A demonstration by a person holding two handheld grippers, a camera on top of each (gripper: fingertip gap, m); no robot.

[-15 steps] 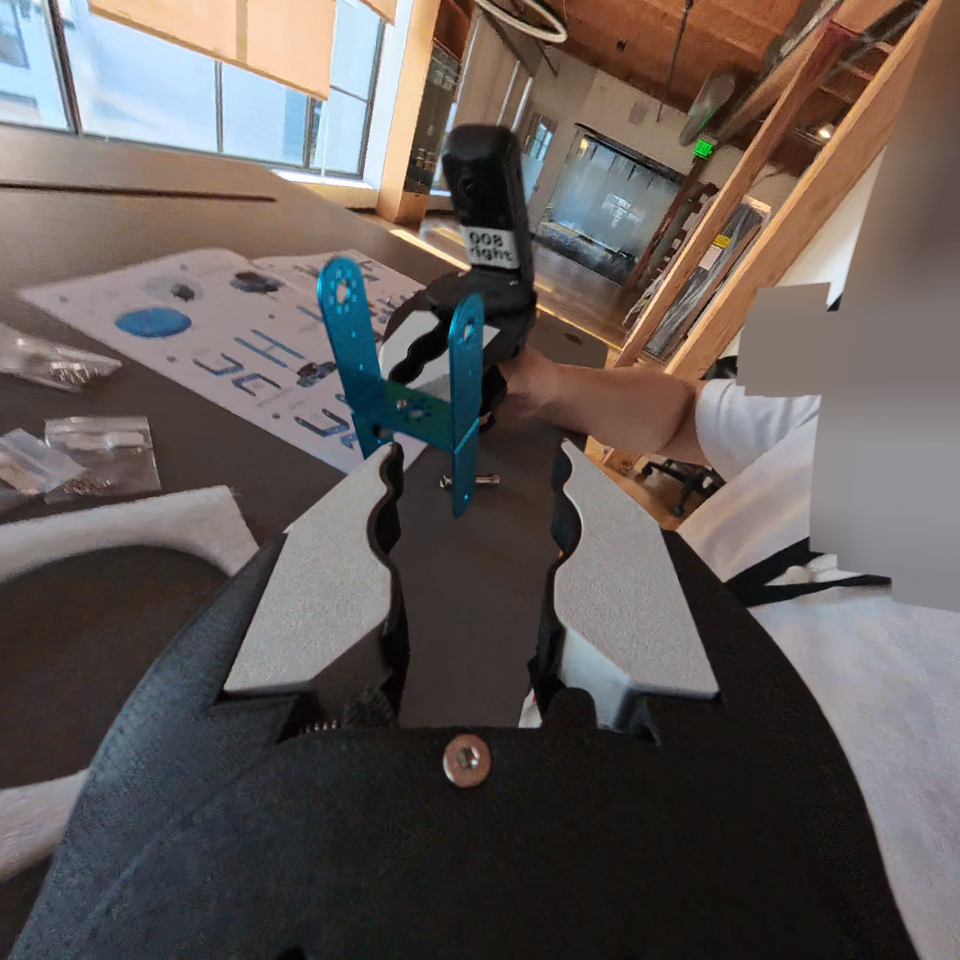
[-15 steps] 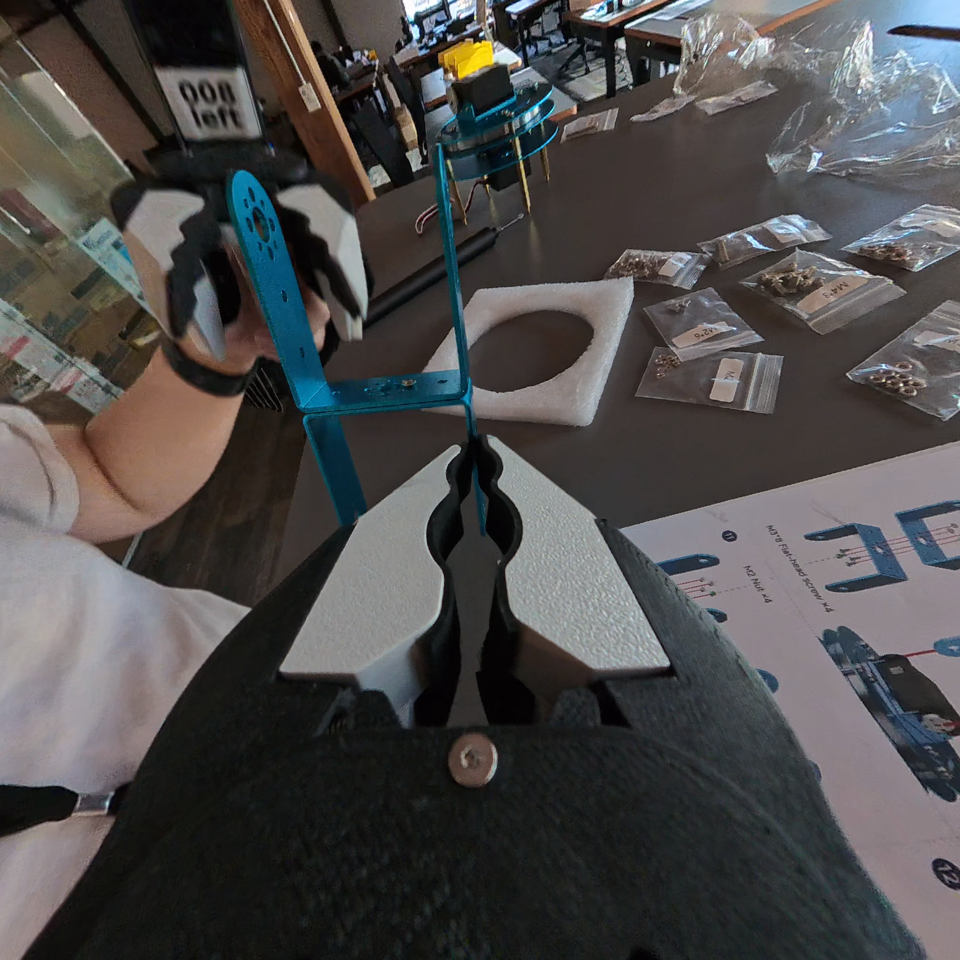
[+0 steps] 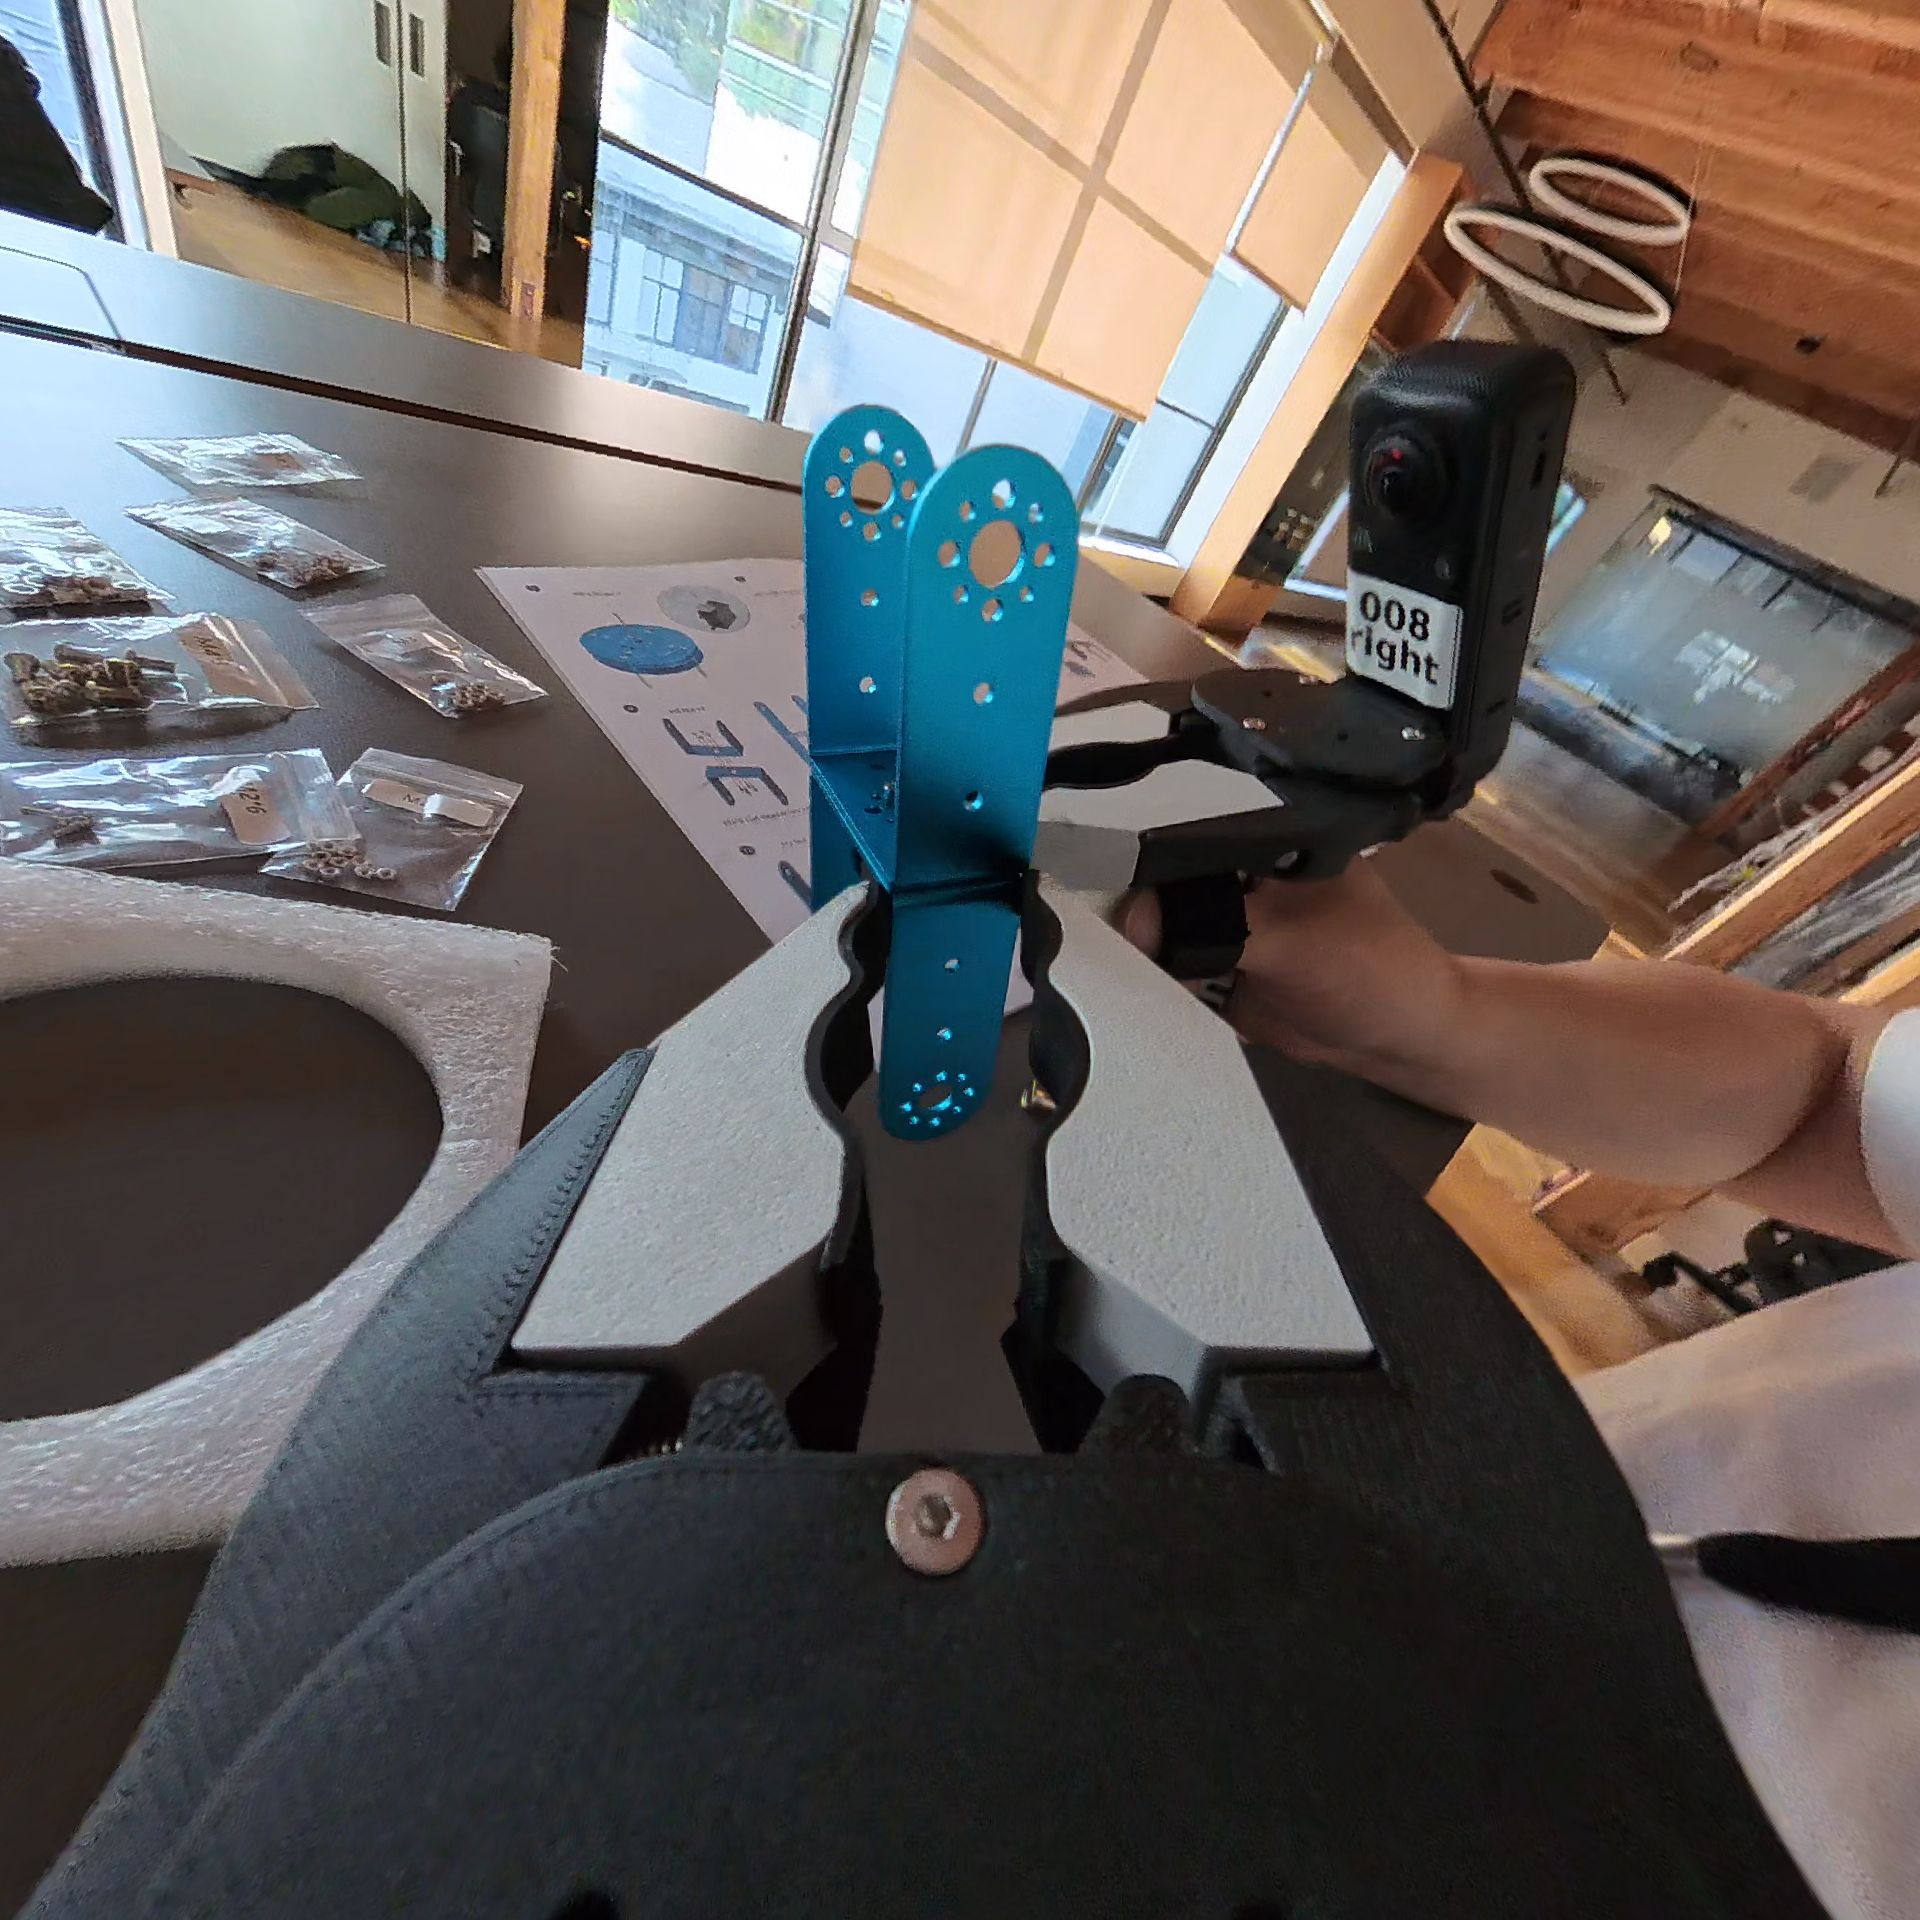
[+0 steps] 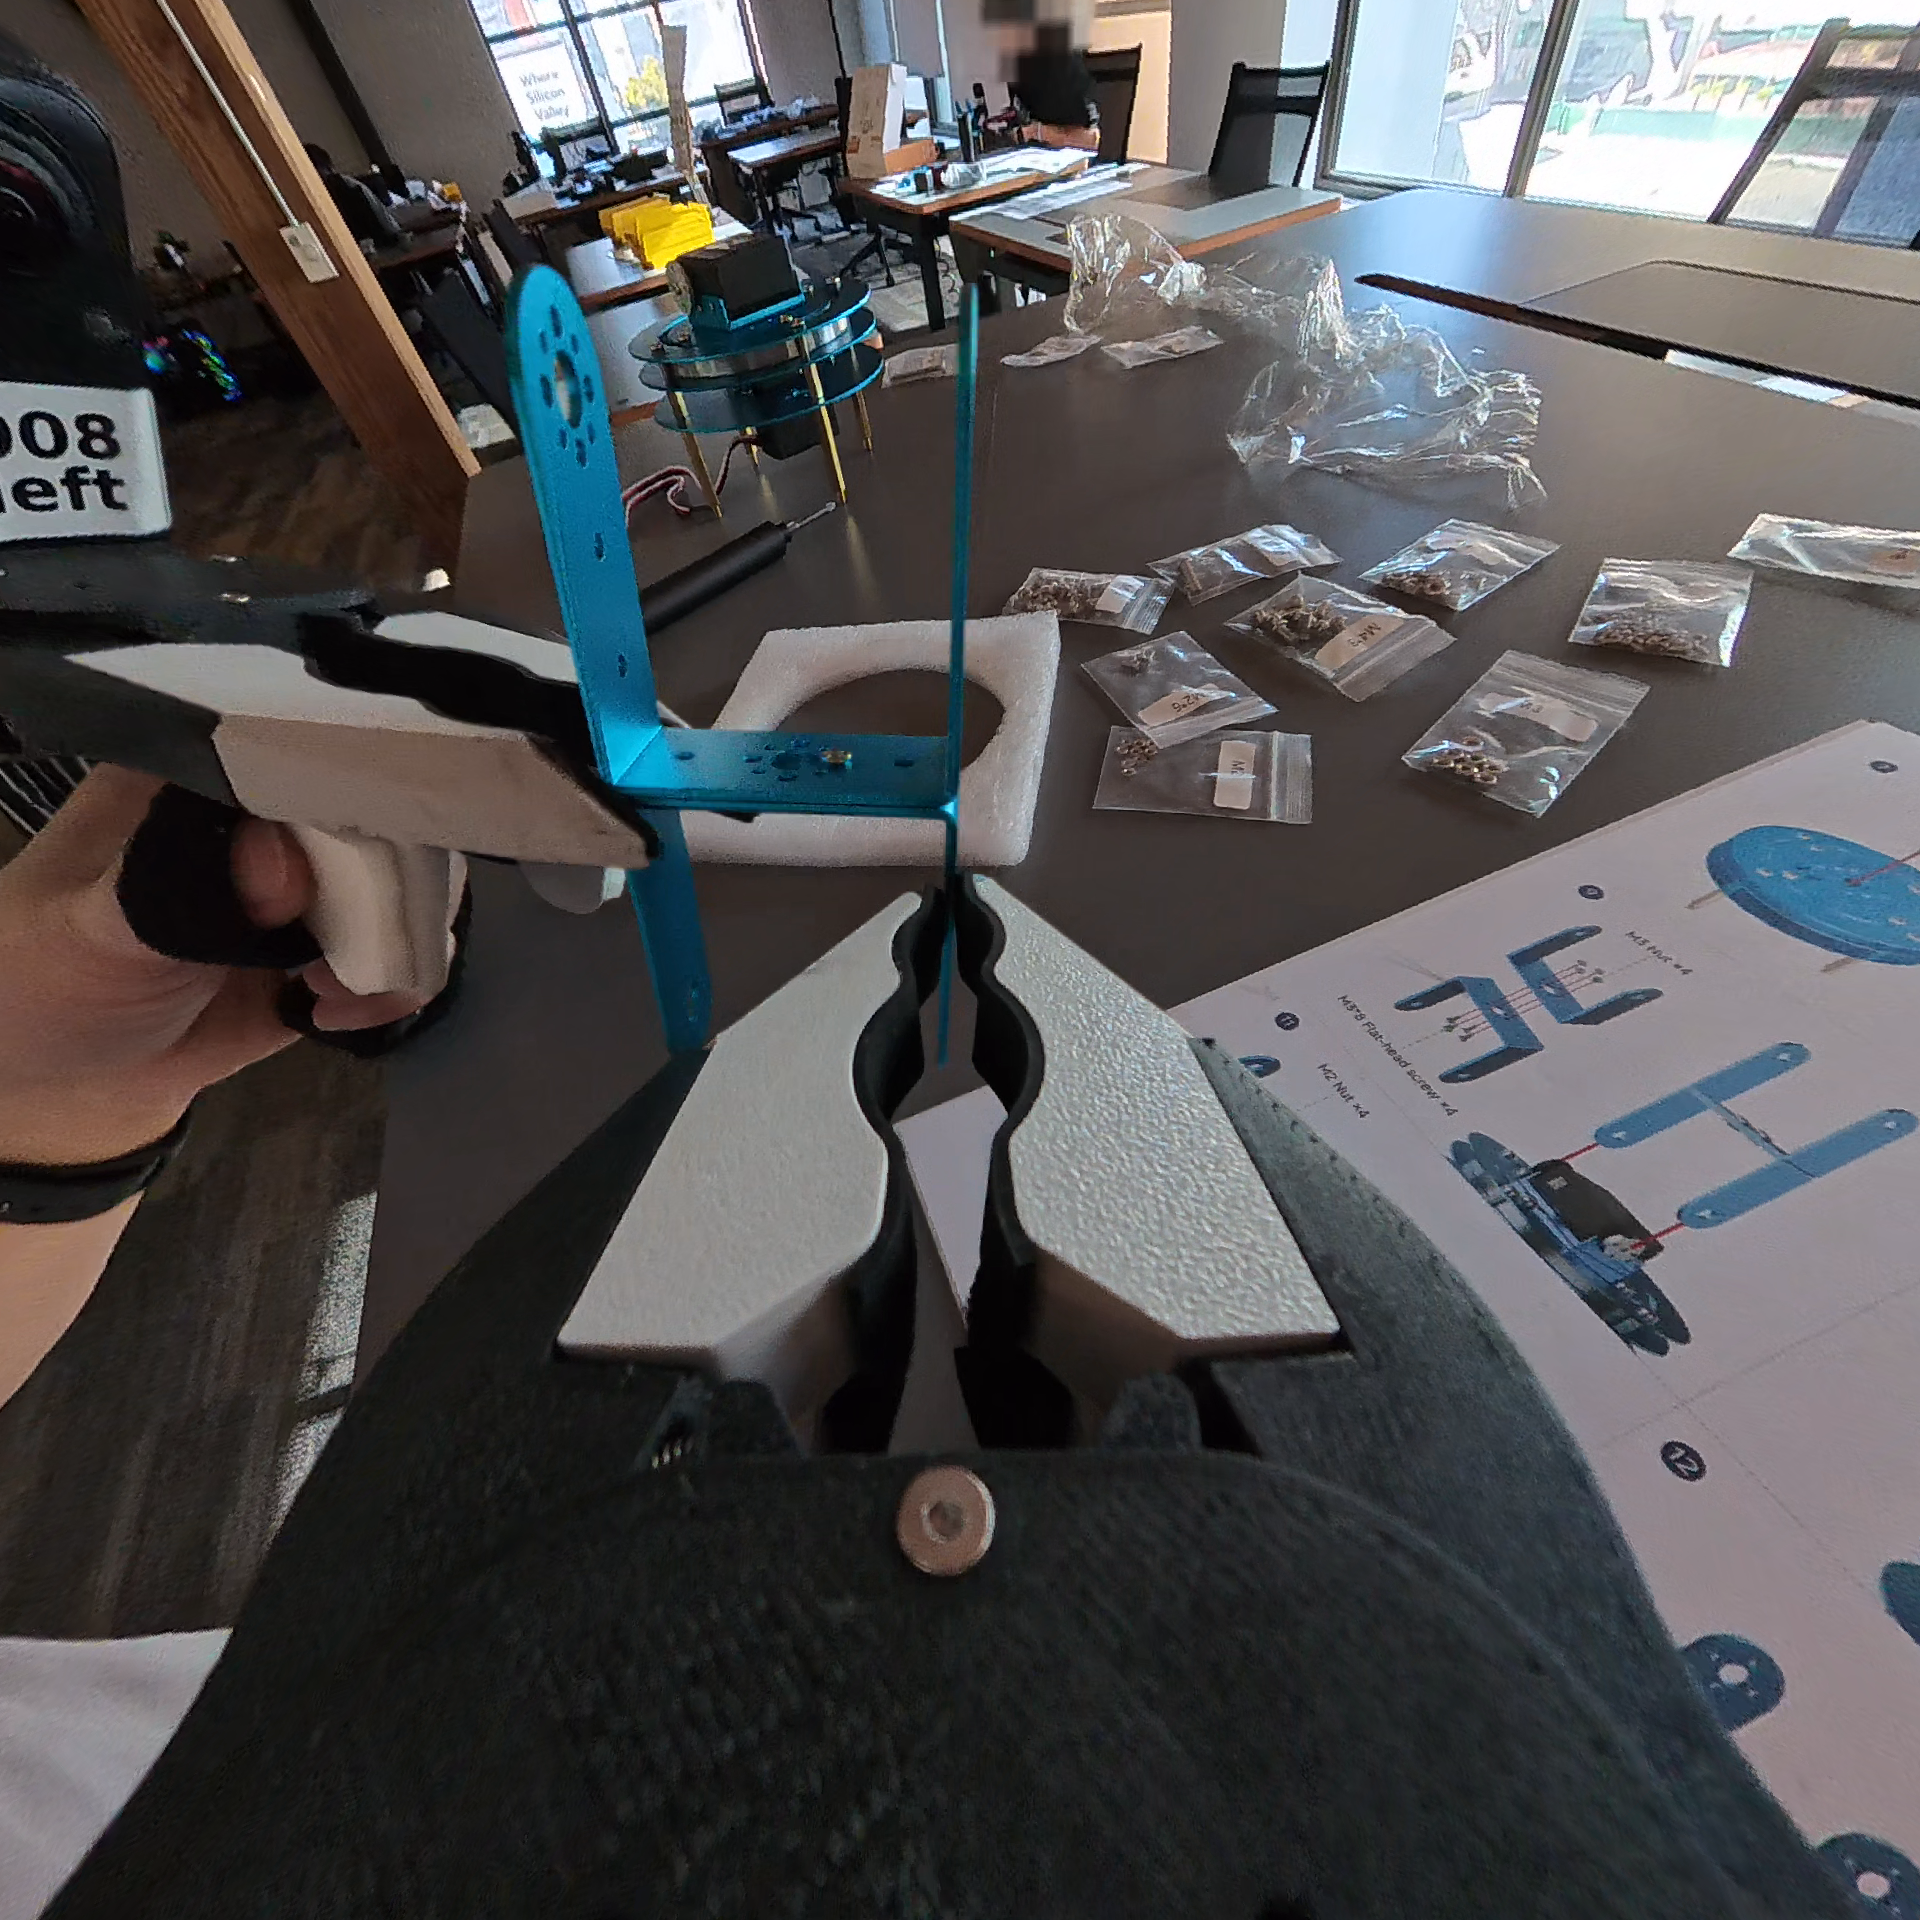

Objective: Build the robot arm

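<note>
A blue metal H-shaped bracket [image 3: 935, 665] with hole patterns at its rounded ends stands upright above the dark table. My left gripper [image 3: 948, 899] is shut across the width of its near arm, just below the crossbar. In the right wrist view the bracket [image 4: 790, 764] spans both grippers. My right gripper [image 4: 948, 899] is shut on the thin edge of one arm. The left gripper [image 4: 623, 800] clamps the other arm from the left. The right gripper [image 3: 1081, 847] shows behind the bracket in the left wrist view.
A white foam frame [image 4: 1023, 707] lies behind the bracket. Several small bags of screws [image 4: 1340, 634] and crumpled plastic [image 4: 1371, 384] lie further right. A printed instruction sheet [image 4: 1558, 1039] is at the right. A round blue-plate assembly [image 4: 758, 343] and a black screwdriver [image 4: 717, 566] are at the back. The left gripper's tips are roughly 5 cm from the right gripper's.
My left gripper was open and clear of the bracket; it has moved in and shut on one arm. The right gripper still holds the other arm. Both views have swung round.
</note>
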